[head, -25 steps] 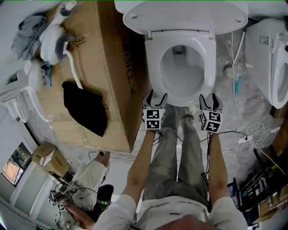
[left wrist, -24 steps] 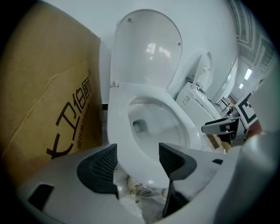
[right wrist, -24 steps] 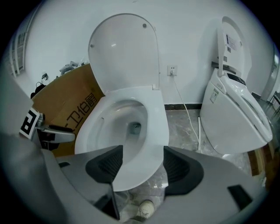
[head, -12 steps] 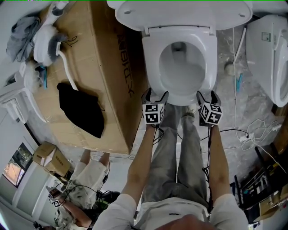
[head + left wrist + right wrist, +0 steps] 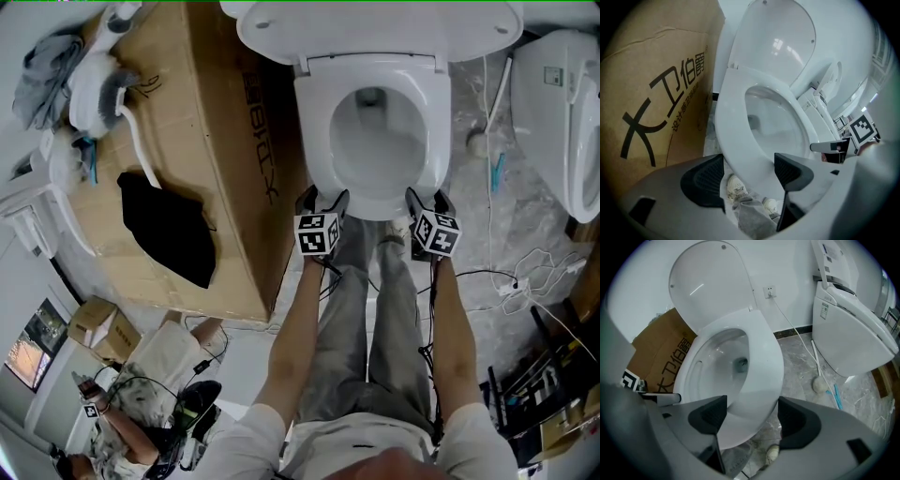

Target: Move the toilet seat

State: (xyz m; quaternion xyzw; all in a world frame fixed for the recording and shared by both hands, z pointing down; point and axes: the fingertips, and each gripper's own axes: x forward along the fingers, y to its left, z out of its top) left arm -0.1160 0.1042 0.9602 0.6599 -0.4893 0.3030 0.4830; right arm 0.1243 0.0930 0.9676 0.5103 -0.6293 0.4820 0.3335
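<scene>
Both grippers have crept up the frame over the last 1 second, from just short of the bowl to the front rim of the toilet seat [image 5: 315, 122]. The seat lies flat on the bowl at the upper centre of the head view, and its lid [image 5: 375, 26] stands raised behind it.

The left gripper [image 5: 323, 199] sits at the seat's lower-left edge. Its own view shows its 2 jaws spread, with the white rim [image 5: 740, 140] passing between them. The right gripper [image 5: 428, 199] sits at the lower-right edge, jaws likewise apart around the rim [image 5: 759, 380]. Whether any pad touches the seat cannot be told.

A cardboard box [image 5: 216, 141] fills the upper left beside the bowl, with a black cloth [image 5: 169, 225] lying on it. A second toilet [image 5: 562, 112] stands at the right edge.
</scene>
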